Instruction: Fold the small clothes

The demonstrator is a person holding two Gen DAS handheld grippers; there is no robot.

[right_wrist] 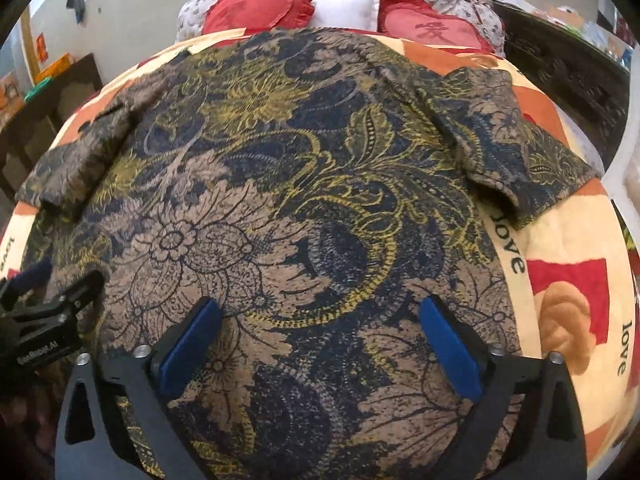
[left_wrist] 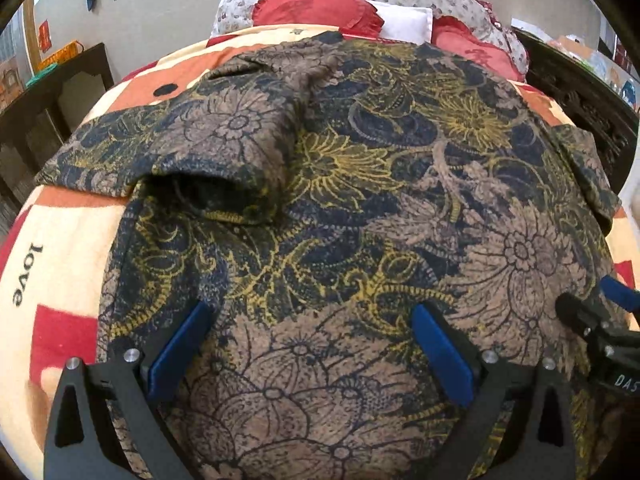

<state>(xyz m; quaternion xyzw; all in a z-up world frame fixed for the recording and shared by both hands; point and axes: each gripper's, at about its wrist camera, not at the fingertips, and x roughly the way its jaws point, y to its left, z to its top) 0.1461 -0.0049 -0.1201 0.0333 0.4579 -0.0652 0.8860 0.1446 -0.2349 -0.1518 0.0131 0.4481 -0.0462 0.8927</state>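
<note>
1. The shirt, a short-sleeved top in a dark floral print of navy, tan and yellow, lies spread on the bed, its body flat and its hem toward the cameras.
2. Its left sleeve is turned inward over the body, its open cuff facing the camera. This reads as a first fold, though it is loose and bunched, not crisp.
3. The right sleeve lies spread outward onto the blanket, not folded in.
4. The body shows no fold across it or along it; I judge the task to be at an early stage, with the right sleeve, the sides and the lengthwise fold all left to do.
5. The left claw hangs over the lower part of the shirt, blue pads spread wide, with nothing between them but the cloth lying beneath; it has hold of nothing.
6. The right claw hangs just beside it over the same lower area, its pads also set wide apart and gripping nothing. Whether either claw touches the fabric cannot be told.
7. Under the shirt lies a cream, orange and red blanket printed with the word "love".
8. At the head of the bed sit red heart cushions and a white pillow.
</note>
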